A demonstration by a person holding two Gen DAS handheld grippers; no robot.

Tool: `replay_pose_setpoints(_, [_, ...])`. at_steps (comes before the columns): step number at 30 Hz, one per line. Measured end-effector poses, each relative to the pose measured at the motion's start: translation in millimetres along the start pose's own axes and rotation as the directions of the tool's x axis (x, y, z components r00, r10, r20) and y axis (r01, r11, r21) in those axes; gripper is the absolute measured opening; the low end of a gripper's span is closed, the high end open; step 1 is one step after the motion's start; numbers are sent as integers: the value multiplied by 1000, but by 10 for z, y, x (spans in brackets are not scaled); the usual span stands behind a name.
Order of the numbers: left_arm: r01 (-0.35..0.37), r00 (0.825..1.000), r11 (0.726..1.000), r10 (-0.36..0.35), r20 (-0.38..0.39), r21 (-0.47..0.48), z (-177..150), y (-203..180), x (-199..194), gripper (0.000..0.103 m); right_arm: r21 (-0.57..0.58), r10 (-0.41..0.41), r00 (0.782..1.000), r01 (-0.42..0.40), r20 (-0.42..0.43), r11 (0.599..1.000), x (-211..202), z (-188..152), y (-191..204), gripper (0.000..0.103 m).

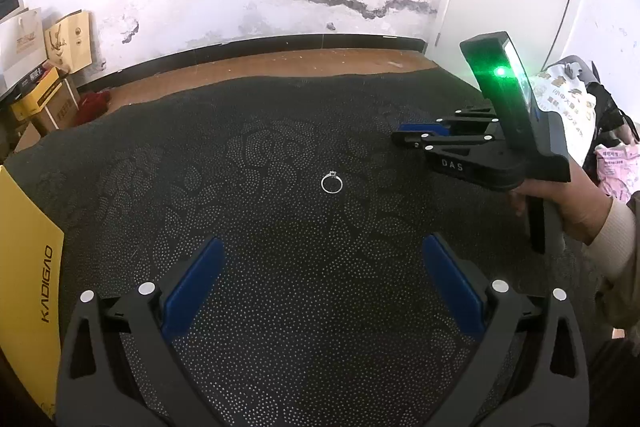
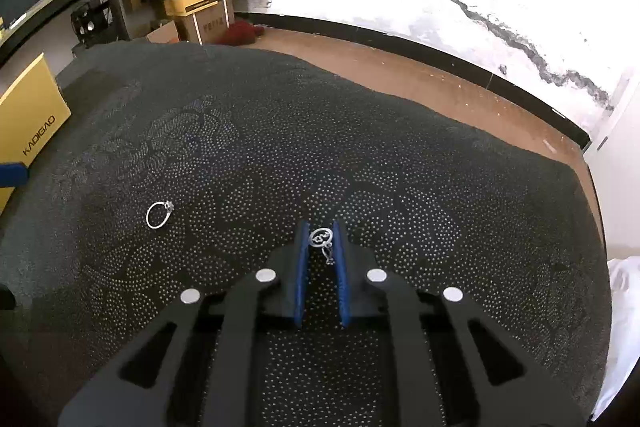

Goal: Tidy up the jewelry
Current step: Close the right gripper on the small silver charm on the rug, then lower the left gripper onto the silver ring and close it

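Earring [image 2: 322,239], a small silver charm, is pinched between the blue pads of the right gripper [image 2: 321,231] just above the dotted cloth [image 2: 400,155]. A ring [image 2: 159,215] lies well left. The left gripper [image 1: 322,267] hangs spread wide.

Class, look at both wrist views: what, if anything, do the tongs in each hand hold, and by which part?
The right tongs pinch a small silver earring by its round openwork disc, hook dangling. The left tongs stand open, holding nothing; the ring lies loose on the cloth.

"kadigao" on the yellow box [image 1: 24,267]; "das" on the right gripper [image 1: 404,133].
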State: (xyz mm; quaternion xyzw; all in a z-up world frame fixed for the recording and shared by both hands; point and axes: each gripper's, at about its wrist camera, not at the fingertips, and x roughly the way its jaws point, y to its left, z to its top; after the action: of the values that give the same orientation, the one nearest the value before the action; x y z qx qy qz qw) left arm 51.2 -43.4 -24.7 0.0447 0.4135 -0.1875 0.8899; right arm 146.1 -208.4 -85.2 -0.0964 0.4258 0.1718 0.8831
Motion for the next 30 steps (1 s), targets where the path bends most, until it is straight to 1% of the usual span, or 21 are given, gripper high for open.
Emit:
replay_pose_setpoints(2, [-6, 1000, 1000, 6, 0, 2, -6, -8, 3, 97, -6, -21, 1000, 21, 7, 1000, -15, -3, 10, 12])
replay_pose_setpoints(6, [-30, 1000, 999, 29, 6, 13, 4, -80, 70, 97, 38, -22, 998, 20, 52, 999, -239, -30, 24, 12])
replay_pose_setpoints(9, [-30, 999, 999, 30, 18, 22, 46, -198, 183, 97, 111, -36, 994, 25, 102, 994, -549, -78, -53, 12])
replay_pose_setpoints(11, [-33, 999, 999, 33, 11, 15, 91, -258, 305, 97, 185, -46, 989, 20, 137, 983, -790, -139, -144, 12])
replay_pose_setpoints(15, [6, 1000, 999, -7, -19, -33, 234, -316, 596, 97, 294, -62, 982, 7, 179, 956, -1120, -252, -321, 12])
replay_pose_setpoints(16, [31, 999, 998, -33, -38, -61, 266, -289, 679, 97, 326, -69, 979, 3, 192, 945, -1201, -295, -368, 12])
replay_pose_setpoints(18, [48, 996, 991, -57, -69, -128, 285, -204, 804, 97, 367, -75, 973, -10, 218, 930, -1326, -372, -426, 12])
replay_pose_setpoints(19, [55, 992, 986, -72, -102, -158, 281, -164, 882, 97, 380, -78, 969, -17, 233, 925, -1379, -409, -444, 12])
replay_pose_setpoints(20, [53, 994, 988, -66, -86, -145, 290, -174, 871, 97, 387, -78, 967, -23, 243, 922, -1406, -428, -466, 12])
replay_pose_setpoints(21, [32, 996, 994, -40, -78, -101, 310, -216, 869, 97, 388, -76, 965, -28, 249, 921, -1419, -417, -481, 12])
replay_pose_setpoints(23, [-9, 995, 998, 3, -103, -57, 298, -266, 948, 97, 386, -68, 963, -40, 262, 922, -1446, -405, -492, 12])
replay_pose_setpoints(25, [-71, 995, 997, 73, -74, 24, 247, -369, 981, 97, 374, -50, 960, -59, 276, 926, -1489, -398, -484, 12])
replay_pose_setpoints(26, [-90, 992, 995, 94, -83, 48, 239, -408, 1008, 97, 367, -48, 959, -60, 278, 928, -1500, -397, -467, 12])
replay_pose_setpoints(30, [-85, 993, 996, 88, -81, 42, 259, -399, 1004, 97, 345, -19, 958, -84, 287, 935, -1556, -390, -460, 12])
